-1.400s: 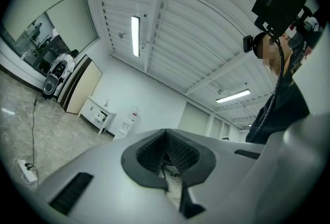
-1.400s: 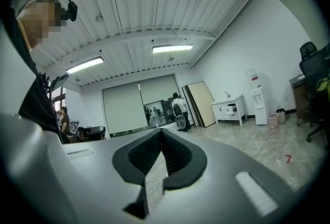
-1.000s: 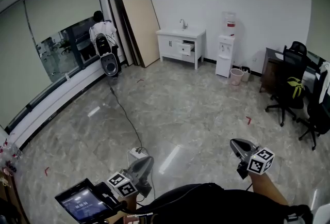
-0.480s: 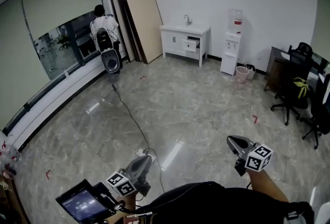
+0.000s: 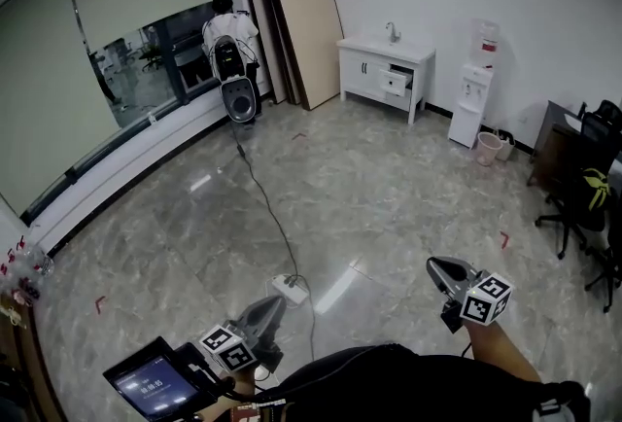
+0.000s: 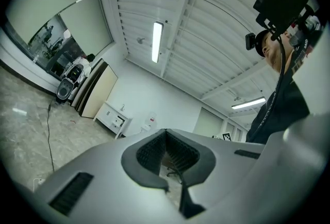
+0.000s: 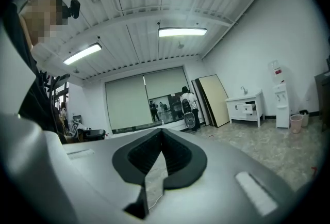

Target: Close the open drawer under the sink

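Head view: standing well apart from the sink cabinet (image 5: 362,72), with the drawer (image 5: 397,80) hanging open at its right end.

Left gripper view: carrying the left gripper (image 6: 164,132) empty, jaws pressed together, nothing within reach yet.

Right gripper view: holding the right gripper (image 7: 161,132) likewise closed and empty, aiming left of the cabinet.

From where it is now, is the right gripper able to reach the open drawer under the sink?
Probably not yet. The right gripper and the open drawer are far apart, at opposite ends of the room. The floor between them looks free, so walking closer should help.
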The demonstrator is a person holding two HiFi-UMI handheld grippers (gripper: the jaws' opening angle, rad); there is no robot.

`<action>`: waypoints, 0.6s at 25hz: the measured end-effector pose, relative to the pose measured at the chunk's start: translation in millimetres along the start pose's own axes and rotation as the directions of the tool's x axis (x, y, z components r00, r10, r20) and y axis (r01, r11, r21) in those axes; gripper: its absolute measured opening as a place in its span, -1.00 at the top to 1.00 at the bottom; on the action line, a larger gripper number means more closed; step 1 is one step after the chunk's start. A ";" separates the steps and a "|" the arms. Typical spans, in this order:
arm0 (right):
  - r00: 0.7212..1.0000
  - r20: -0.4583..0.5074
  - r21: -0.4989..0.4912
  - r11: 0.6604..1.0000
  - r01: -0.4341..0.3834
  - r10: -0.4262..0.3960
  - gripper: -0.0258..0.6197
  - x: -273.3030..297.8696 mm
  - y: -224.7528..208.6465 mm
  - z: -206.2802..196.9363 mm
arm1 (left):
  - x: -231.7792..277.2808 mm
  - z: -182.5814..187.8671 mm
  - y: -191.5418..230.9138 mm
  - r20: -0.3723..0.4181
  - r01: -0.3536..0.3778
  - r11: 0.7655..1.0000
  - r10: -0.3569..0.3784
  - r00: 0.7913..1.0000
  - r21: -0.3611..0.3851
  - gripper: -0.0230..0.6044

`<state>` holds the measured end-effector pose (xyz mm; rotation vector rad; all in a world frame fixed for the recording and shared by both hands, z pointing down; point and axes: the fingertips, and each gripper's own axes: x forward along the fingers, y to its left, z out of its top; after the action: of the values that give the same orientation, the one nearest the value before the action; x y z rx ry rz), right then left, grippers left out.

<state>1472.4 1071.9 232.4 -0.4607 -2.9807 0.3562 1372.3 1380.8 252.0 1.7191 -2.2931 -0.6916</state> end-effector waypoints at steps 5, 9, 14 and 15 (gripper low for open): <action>0.998 0.012 0.034 0.998 -0.058 0.058 0.92 23.3 -67.4 7.3 | 48.7 7.1 2.4 0.057 -0.033 0.999 0.031 0.998 0.028 0.93; 0.994 0.022 0.010 0.994 -0.105 0.105 0.92 31.4 -131.4 34.7 | 112.3 2.7 2.4 0.083 -0.066 0.997 0.063 0.995 0.030 0.93; 0.994 0.033 -0.012 0.994 -0.107 0.107 0.92 17.2 -163.6 62.1 | 168.4 10.2 -20.7 0.109 -0.015 1.000 0.012 0.994 0.027 0.93; 0.995 0.031 -0.012 0.995 -0.098 0.098 0.92 11.1 -166.7 62.4 | 175.0 10.8 -26.8 0.108 -0.001 1.000 -0.002 0.994 0.025 0.93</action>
<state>1405.8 907.5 213.7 -0.6092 -2.9987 0.3603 1336.8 1212.6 208.5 1.7331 -2.3821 -0.7780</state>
